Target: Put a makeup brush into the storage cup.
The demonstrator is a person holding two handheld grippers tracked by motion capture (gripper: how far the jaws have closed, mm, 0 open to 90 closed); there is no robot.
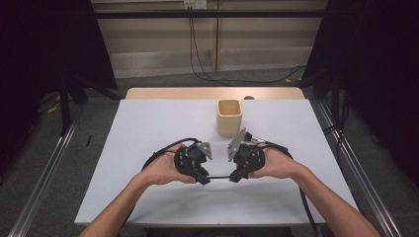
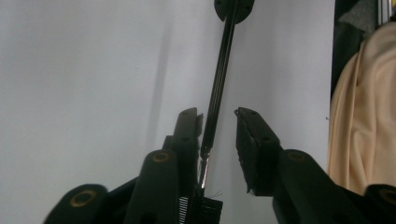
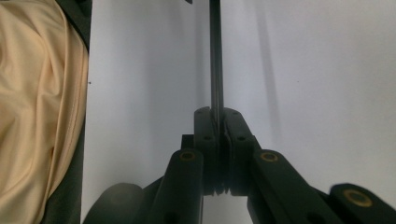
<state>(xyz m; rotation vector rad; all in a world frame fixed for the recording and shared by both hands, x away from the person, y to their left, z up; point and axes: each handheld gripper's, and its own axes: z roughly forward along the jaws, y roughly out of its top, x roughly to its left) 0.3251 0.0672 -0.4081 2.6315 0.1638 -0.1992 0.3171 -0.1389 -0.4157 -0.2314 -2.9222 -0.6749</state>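
A thin black stick [image 1: 218, 177] spans the short gap between my two grippers, low over the white table [image 1: 148, 128]. My right gripper [image 1: 233, 177] is shut on one end; in the right gripper view the jaws [image 3: 215, 112] clamp the stick [image 3: 215, 56], which runs straight away from them. My left gripper [image 1: 203, 178] faces it from the left. In the left gripper view its jaws [image 2: 217, 114] stand apart, and the stick [image 2: 219, 79] passes between them close to the left finger [image 2: 187, 135]. A silver collar and dark comb-like bristles [image 2: 201, 205] sit at its near end.
A light wooden square cup [image 1: 230, 116] stands upright behind the grippers at the table's middle back. Cables trail from both grippers across the table. The person's beige clothing [image 2: 364, 116] shows beyond the table's near edge, also beige clothing [image 3: 37, 102] in the right gripper view.
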